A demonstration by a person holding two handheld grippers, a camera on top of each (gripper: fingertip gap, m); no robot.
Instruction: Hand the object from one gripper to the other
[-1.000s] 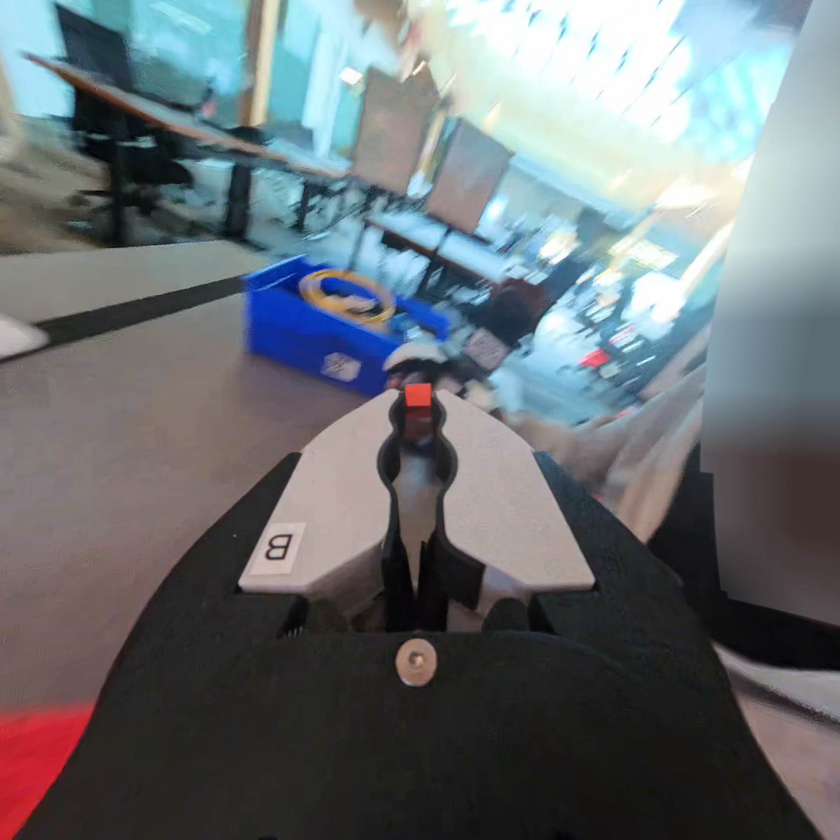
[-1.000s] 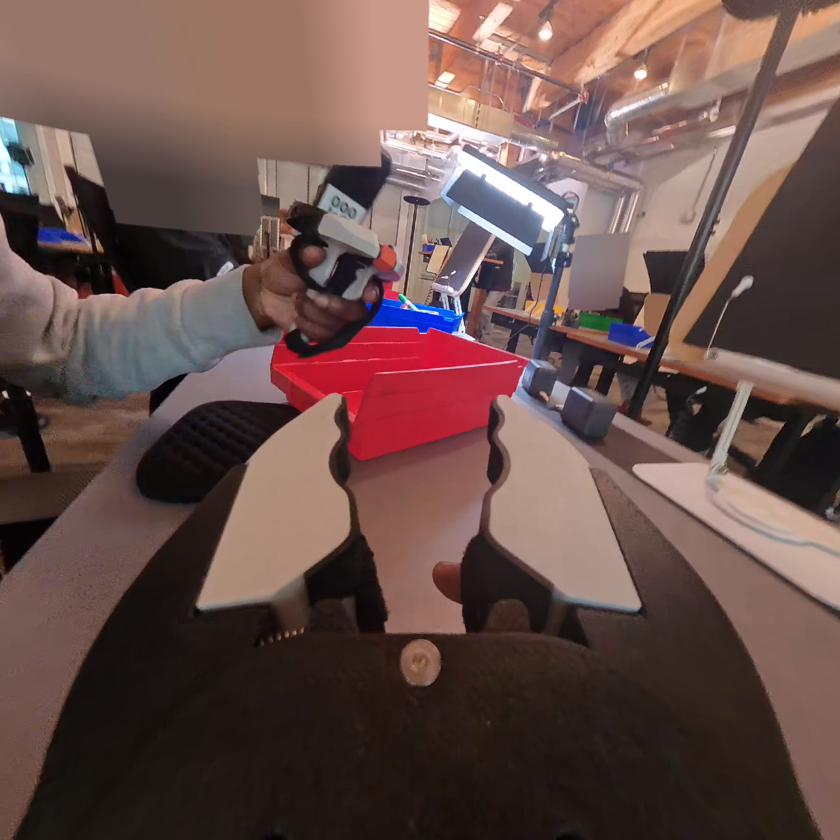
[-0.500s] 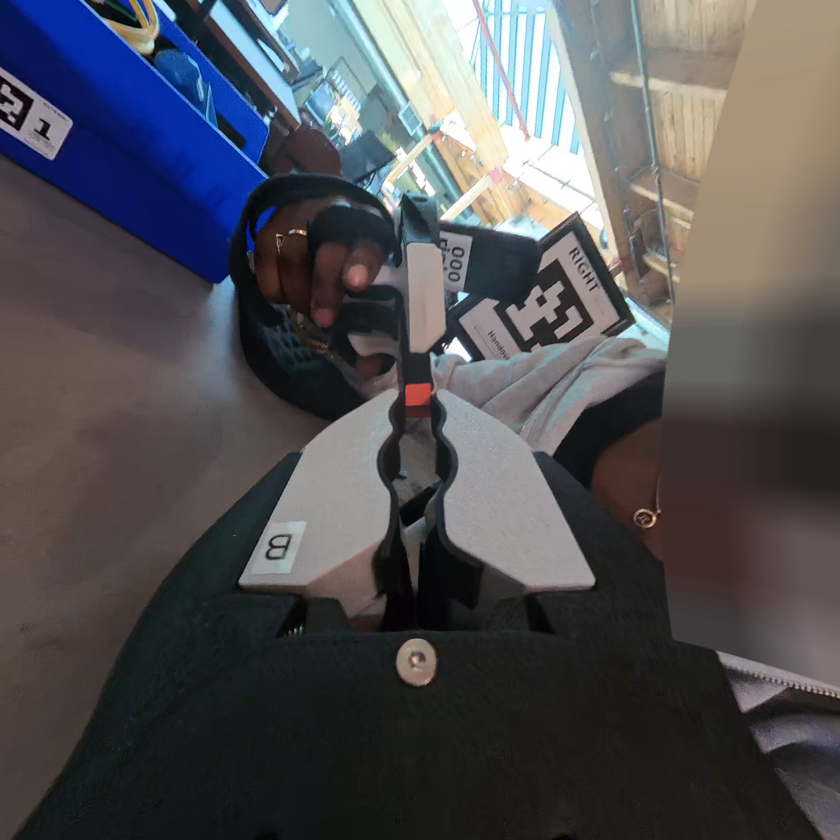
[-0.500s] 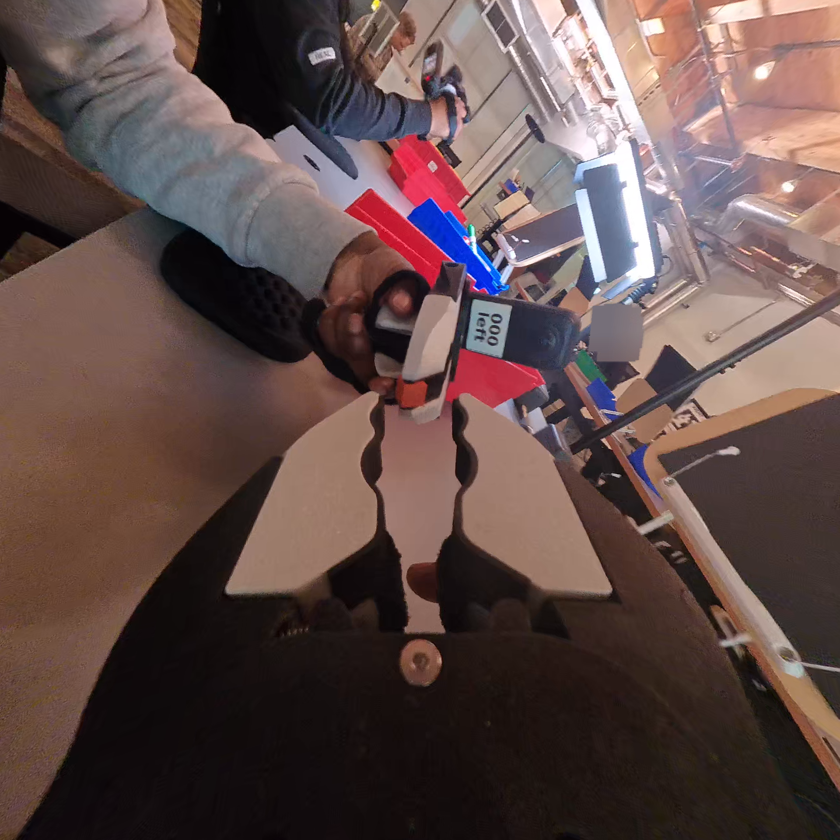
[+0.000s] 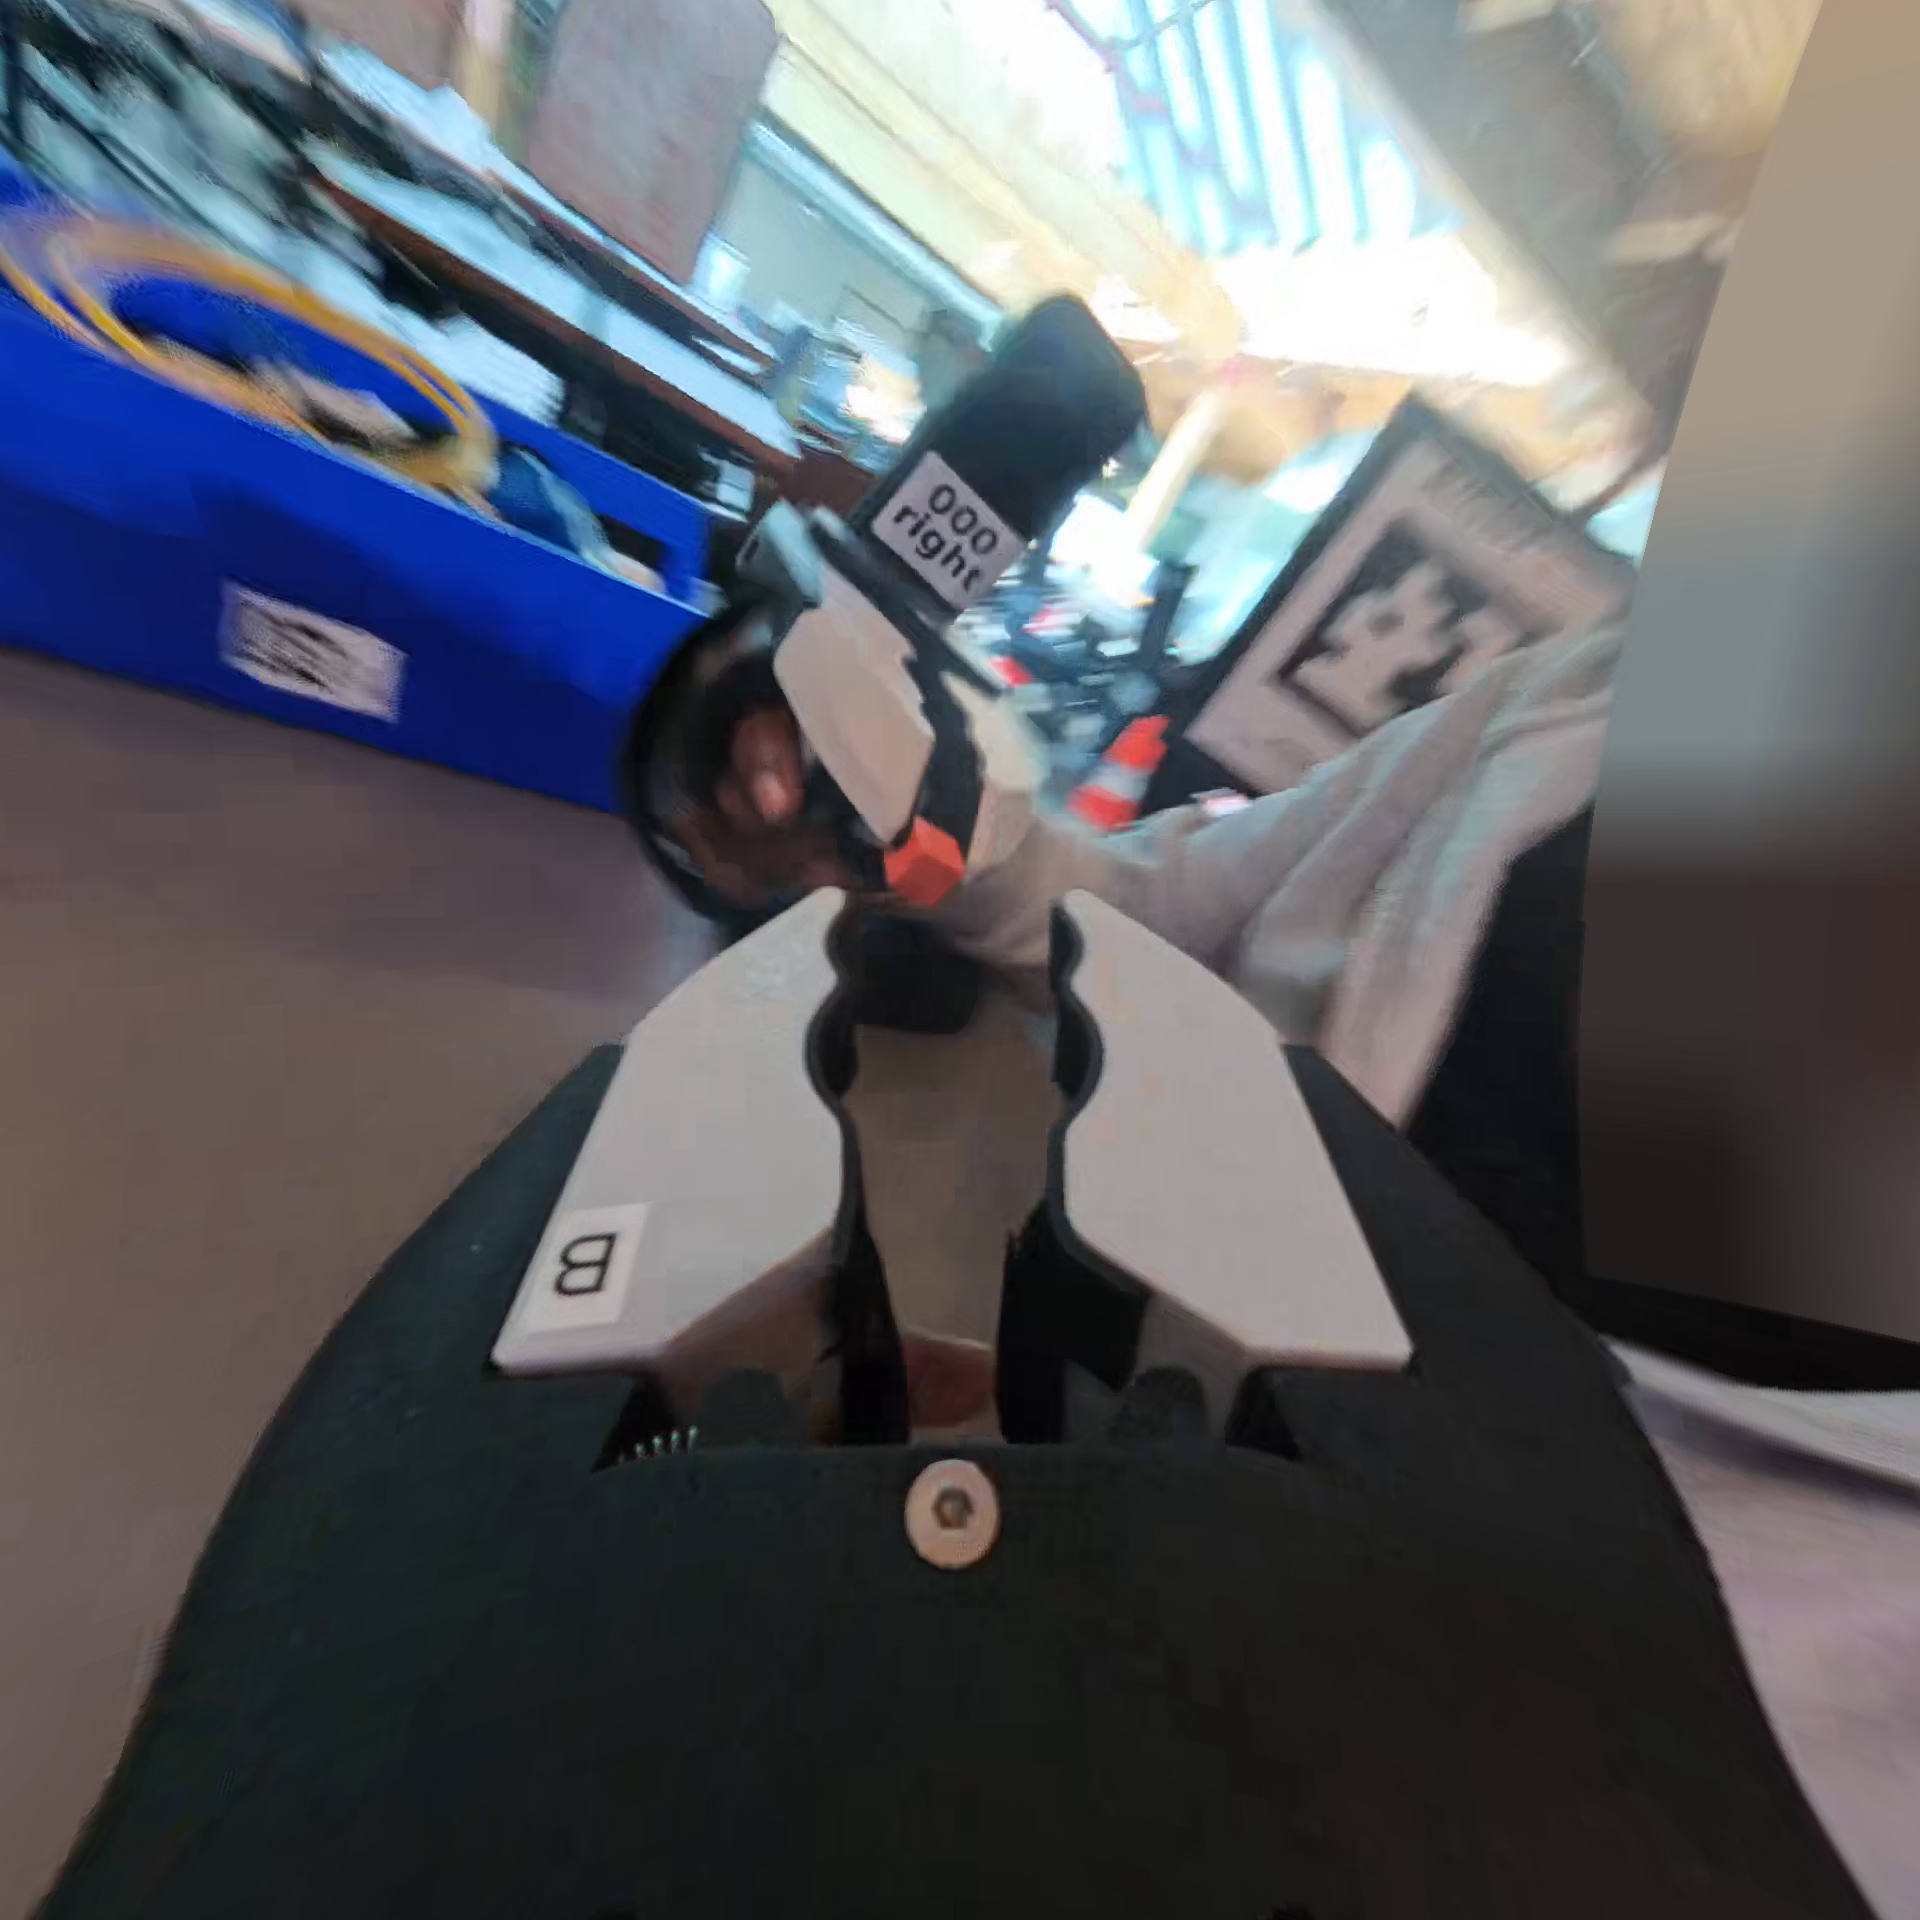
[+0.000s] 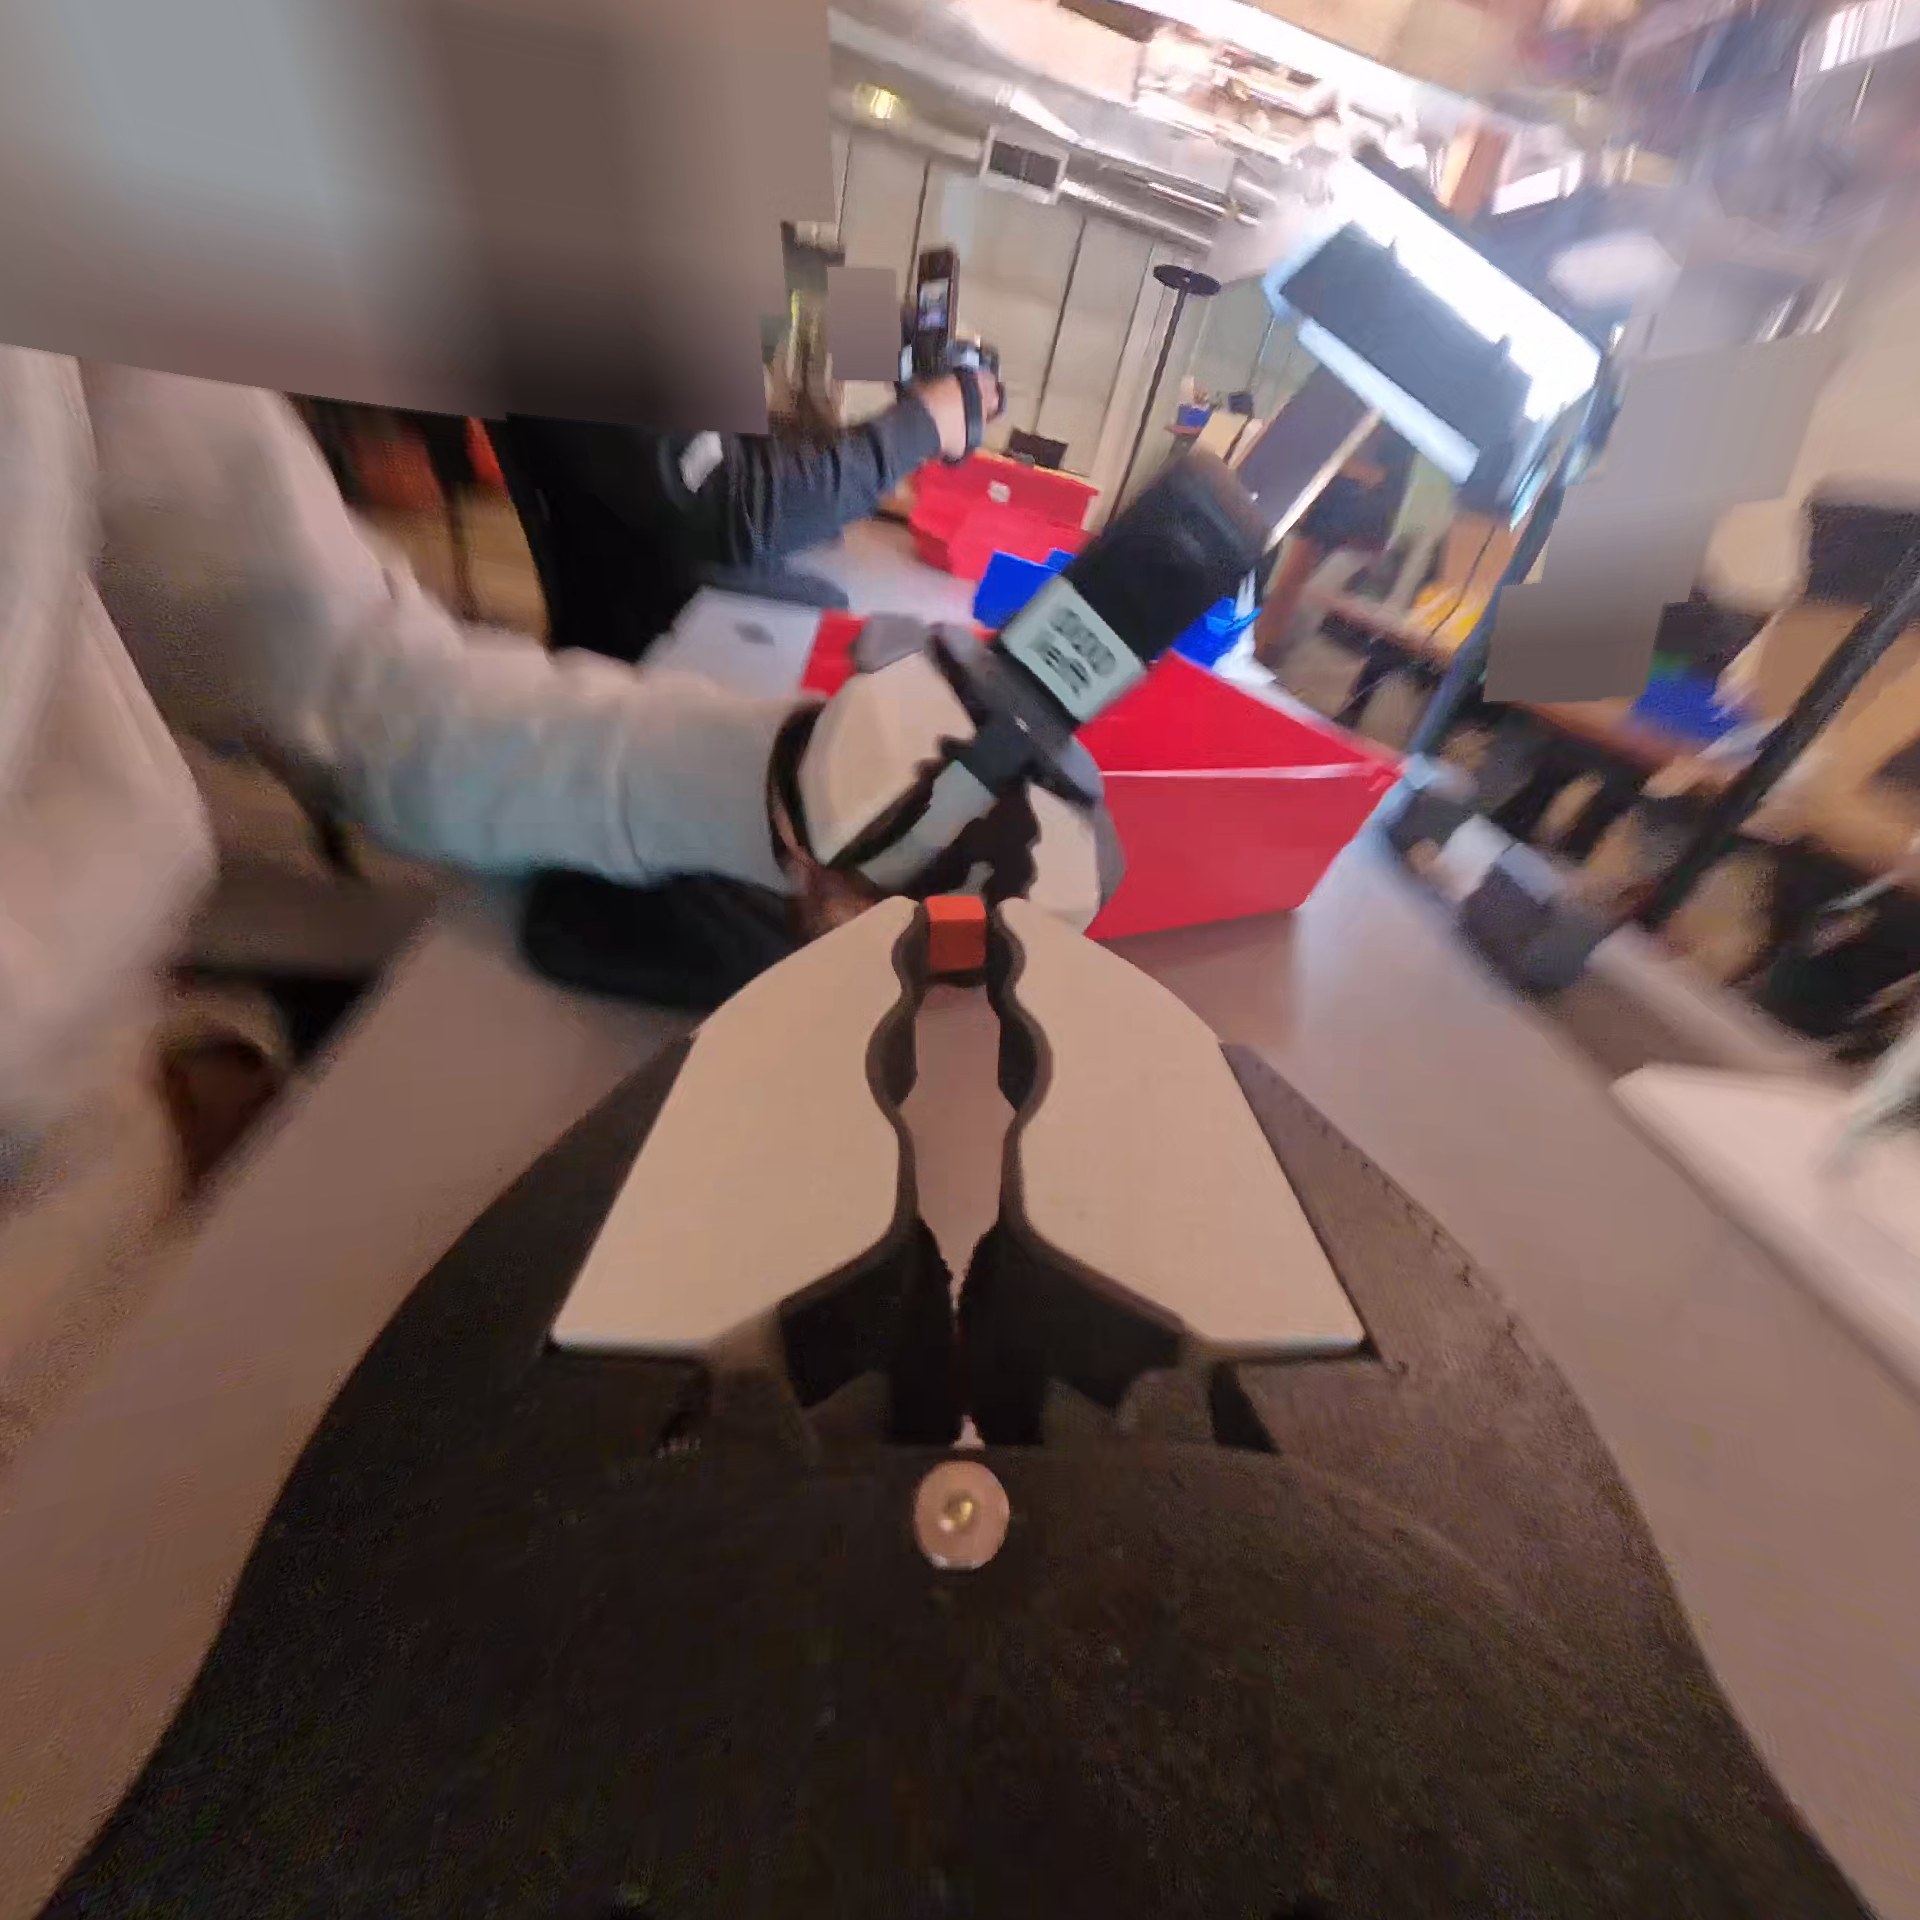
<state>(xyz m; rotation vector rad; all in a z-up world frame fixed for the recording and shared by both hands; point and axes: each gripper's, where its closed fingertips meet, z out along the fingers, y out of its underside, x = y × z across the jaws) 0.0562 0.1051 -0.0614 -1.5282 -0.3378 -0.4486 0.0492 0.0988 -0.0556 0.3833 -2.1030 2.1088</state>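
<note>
In the left wrist view, the blue bin (image 5: 312,582) sits far left on the grey surface (image 5: 260,987), holding coiled yellow cable and well apart from the exchange, so it plays no part in it. Right of it, the left gripper (image 5: 945,914) has its fingers spread with only bare surface between them: it is released and holds nothing. Just beyond its tips the right gripper (image 5: 914,868) points down and toward it, with the small orange block (image 5: 923,860) pinched at the very tip, close above the gap but not touching the left fingers.

In the right wrist view, the pale sleeve (image 6: 520,727) reaches in from the left to the far gripper, whose fingers look parted just behind the block. The right gripper's own fingers are clenched on the orange block, gripping it at the tips so most of it sticks out clear. The handover looks complete, judging by who holds it. Farther right stands a red bin (image 6: 1226,810).
</note>
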